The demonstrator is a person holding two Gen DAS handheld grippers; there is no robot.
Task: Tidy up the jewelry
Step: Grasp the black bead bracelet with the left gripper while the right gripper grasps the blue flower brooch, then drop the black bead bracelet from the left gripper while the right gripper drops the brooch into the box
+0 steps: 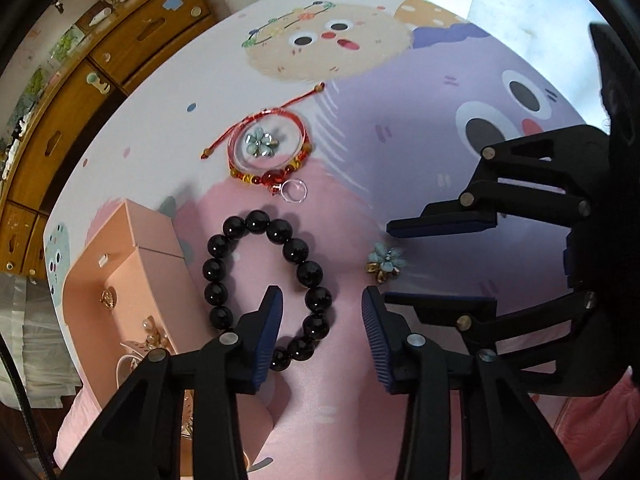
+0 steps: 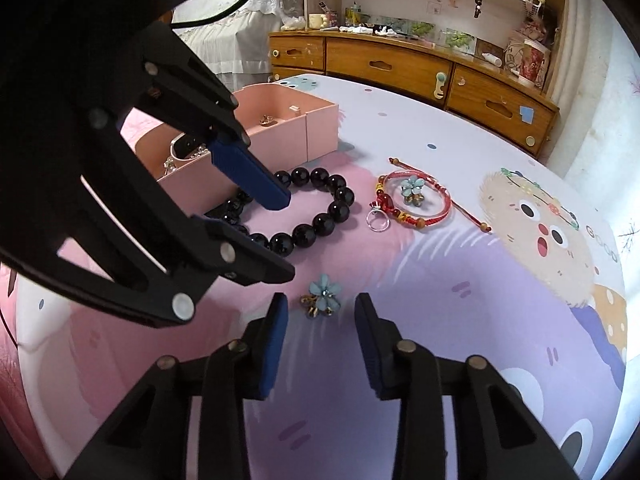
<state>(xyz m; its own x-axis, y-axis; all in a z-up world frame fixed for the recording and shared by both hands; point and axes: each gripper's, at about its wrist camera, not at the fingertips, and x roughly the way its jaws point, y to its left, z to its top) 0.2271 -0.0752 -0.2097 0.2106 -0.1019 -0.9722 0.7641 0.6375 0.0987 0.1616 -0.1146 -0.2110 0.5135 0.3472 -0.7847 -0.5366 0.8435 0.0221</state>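
The right tongs [image 2: 320, 312] stand wide open and empty, their blue pads on either side of a small blue flower brooch [image 2: 321, 295] that lies flat on the bench [image 2: 440, 300], neither pad touching it as far as I can tell. The left tongs [image 1: 322, 308] are also spread open and hold nothing; they hover over the near side of a black bead bracelet [image 1: 266, 284], one pad inside the loop and the other outside it. The brooch looks light, stiff and rather delicate, so a gentle pinch across its petals seems best. The bracelet should be heavier, limp and smooth, likely to slip, and is better taken across a single bead. Beyond lie a red cord bracelet [image 1: 266, 152] with a second blue flower [image 1: 260, 142] inside it and a clear ring [image 1: 294, 192] touching it. An open pink box [image 1: 128, 280], already holding some pieces, sits just beside the black beads.
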